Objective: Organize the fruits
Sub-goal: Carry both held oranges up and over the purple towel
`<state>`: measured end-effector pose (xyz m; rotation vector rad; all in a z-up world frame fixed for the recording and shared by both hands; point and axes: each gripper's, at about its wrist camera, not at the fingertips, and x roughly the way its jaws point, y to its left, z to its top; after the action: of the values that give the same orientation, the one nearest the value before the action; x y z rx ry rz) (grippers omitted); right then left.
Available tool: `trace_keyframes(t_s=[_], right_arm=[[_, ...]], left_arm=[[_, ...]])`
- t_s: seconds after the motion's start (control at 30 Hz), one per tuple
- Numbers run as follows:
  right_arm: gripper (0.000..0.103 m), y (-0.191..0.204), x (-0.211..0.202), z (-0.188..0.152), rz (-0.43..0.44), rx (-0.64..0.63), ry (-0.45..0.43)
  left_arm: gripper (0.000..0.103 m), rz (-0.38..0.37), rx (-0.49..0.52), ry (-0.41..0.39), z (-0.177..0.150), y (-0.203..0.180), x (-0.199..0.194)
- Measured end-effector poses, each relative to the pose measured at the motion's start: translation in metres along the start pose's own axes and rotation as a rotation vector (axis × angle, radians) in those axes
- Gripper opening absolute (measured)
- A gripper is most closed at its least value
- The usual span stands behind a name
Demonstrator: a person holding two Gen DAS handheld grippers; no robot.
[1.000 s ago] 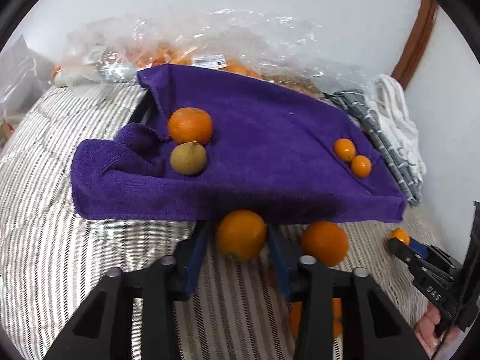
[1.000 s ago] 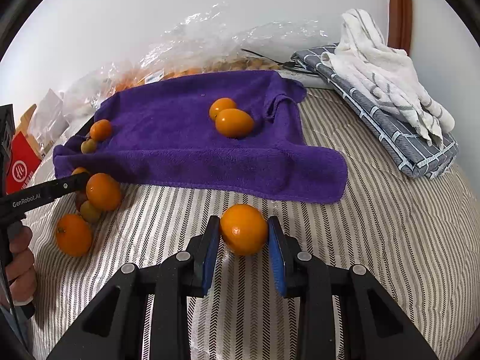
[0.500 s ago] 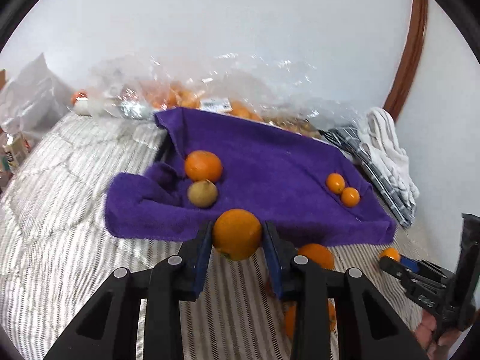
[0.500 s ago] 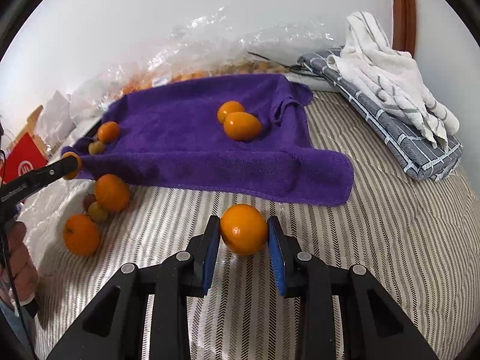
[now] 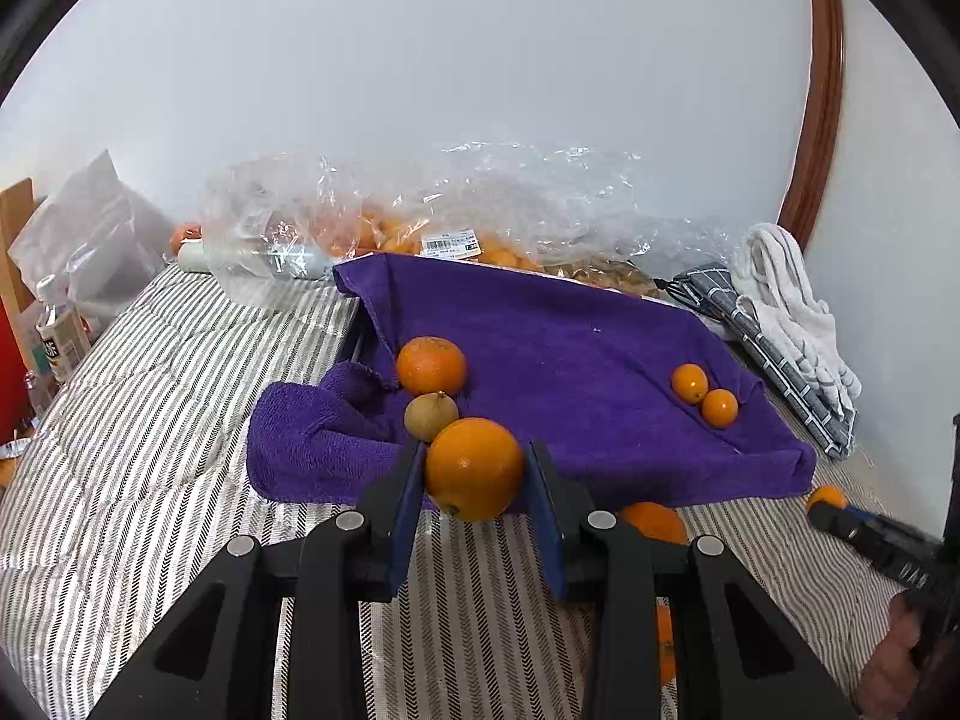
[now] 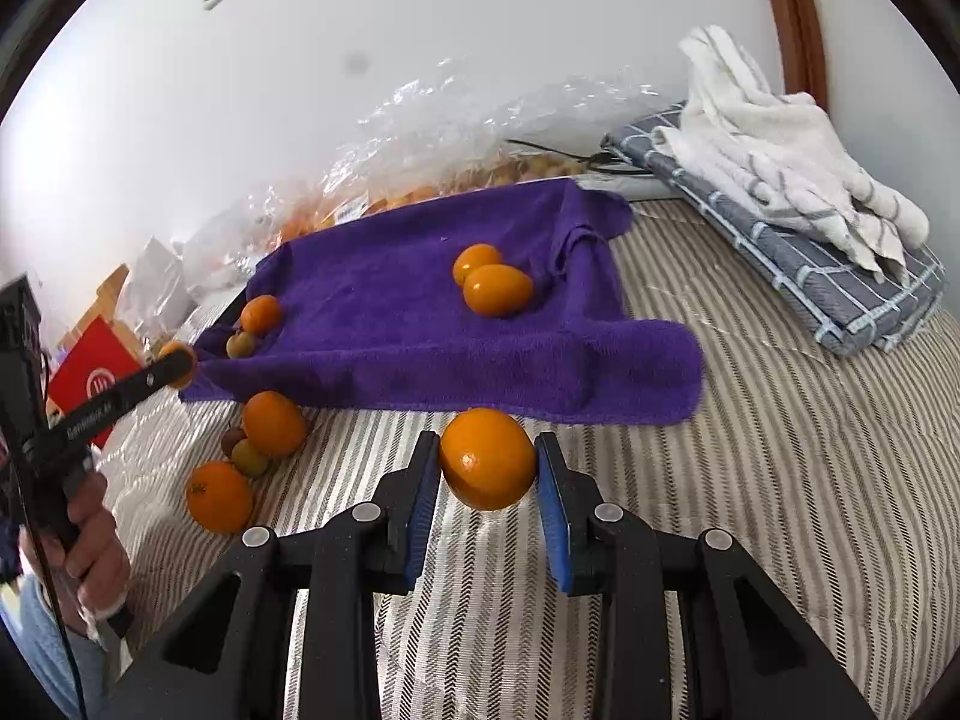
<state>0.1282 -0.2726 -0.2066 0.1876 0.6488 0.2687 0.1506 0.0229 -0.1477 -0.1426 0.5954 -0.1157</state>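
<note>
The left claw (image 5: 474, 471) is closed on a large round orange (image 5: 474, 468), its blue pads pressed to the fruit's two sides, and carries it clear of the striped bed cover (image 5: 150, 420), just at the near edge of the draped purple terry towel (image 5: 570, 348). The right claw (image 6: 487, 461) likewise clamps a smaller smooth orange fruit (image 6: 487, 459) above the bed, just short of the towel's near hem. On the towel a dimpled mandarin (image 5: 431, 365) and a dull greenish-brown fruit (image 5: 431, 416) sit touching at the left, and two small oval kumquats (image 5: 703, 395) lie together at the right. More loose oranges (image 6: 273, 423) rest on the bed near the towel's left corner. Both held fruits are round and gripped only across their middles, so either could probably squirt out of the pads if the squeeze slackens or the claw tips, and then roll down the soft quilt. The towel seems to slope and sag, so a fruit set down on it may roll into its neighbours or off the hem. The left claw's path also runs close to the greenish-brown fruit, which it could nudge.
</note>
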Motion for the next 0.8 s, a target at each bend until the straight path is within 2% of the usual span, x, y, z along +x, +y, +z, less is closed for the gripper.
trace_keyframes(t_s=[0.1,0.3,0.53,0.8], right_arm=[[0.032,0.0,-0.012,0.012,0.027,0.016,-0.02],[0.032,0.017,-0.037,0.041,-0.003,-0.042,-0.091],[0.032,0.027,-0.035,0.059,-0.021,-0.084,-0.096],[0.032,0.037,-0.017,0.08,0.027,-0.074,-0.126]], left_arm=[[0.032,0.007,-0.003,-0.005,0.001,0.001,-0.001],[0.032,0.01,-0.032,-0.019,0.004,0.007,-0.004],[0.032,0.014,-0.046,-0.022,0.005,0.012,-0.004],[0.032,0.036,-0.071,-0.032,0.007,0.019,-0.003]])
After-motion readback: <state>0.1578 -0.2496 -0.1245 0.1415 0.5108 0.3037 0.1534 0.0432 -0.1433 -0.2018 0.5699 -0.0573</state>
